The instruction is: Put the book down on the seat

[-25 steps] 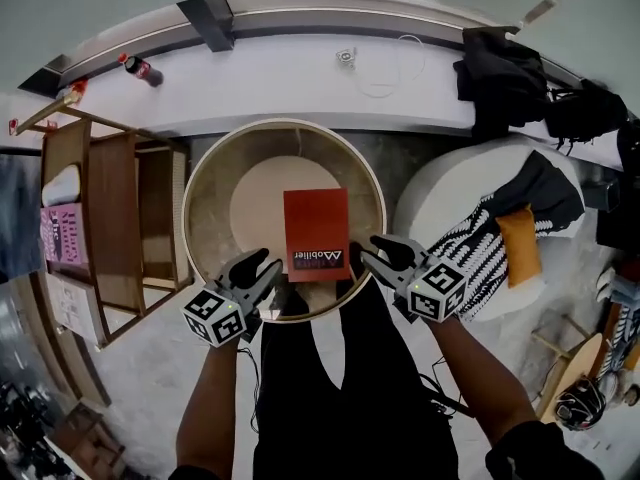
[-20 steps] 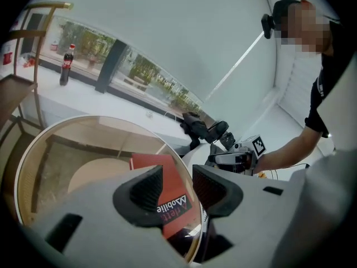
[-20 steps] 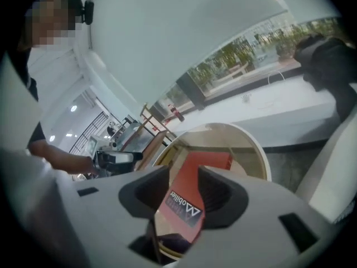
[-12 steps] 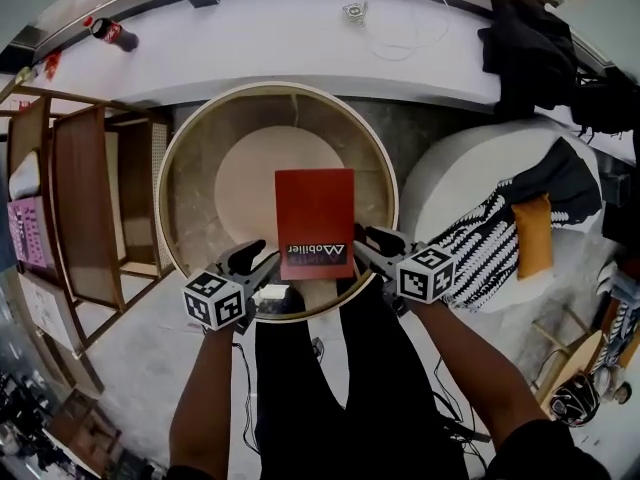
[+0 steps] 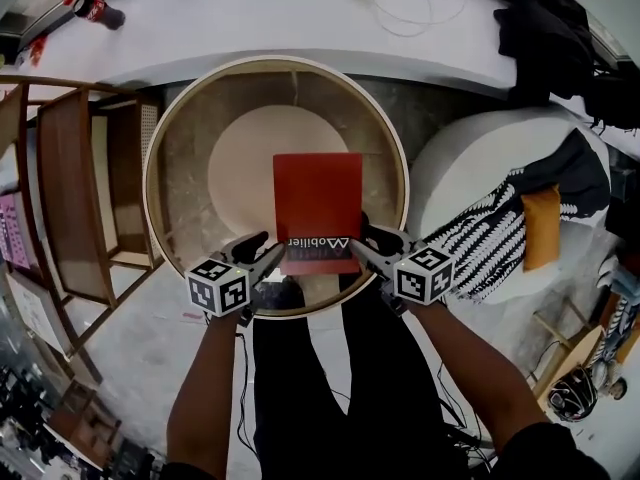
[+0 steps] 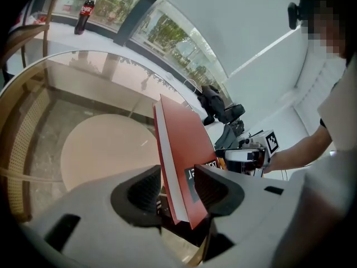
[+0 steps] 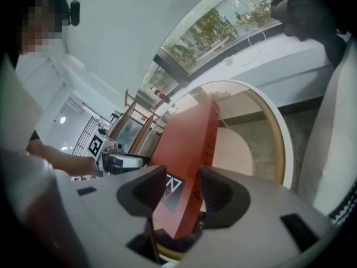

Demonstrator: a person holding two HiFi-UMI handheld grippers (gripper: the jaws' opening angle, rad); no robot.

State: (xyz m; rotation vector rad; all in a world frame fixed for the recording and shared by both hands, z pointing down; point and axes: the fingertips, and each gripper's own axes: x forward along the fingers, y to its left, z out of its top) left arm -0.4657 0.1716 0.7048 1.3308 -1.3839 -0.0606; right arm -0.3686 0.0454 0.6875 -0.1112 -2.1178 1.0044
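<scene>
As left tongs [image 5: 264, 248] and right tongs [image 5: 362, 244] have just been opening, book [image 5: 318, 200] loose between their jaws, withdraw both level so it settles on the seat [image 5: 238, 158].

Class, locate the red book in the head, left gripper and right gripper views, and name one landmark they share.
Head view: red book at the centre, printed end nearest the bottom.
Left gripper view: just right of centre, white page edge towards the left.
Right gripper view: centre, spine towards the right.
Shared landmark: the round beige seat pad behind the book.
</scene>
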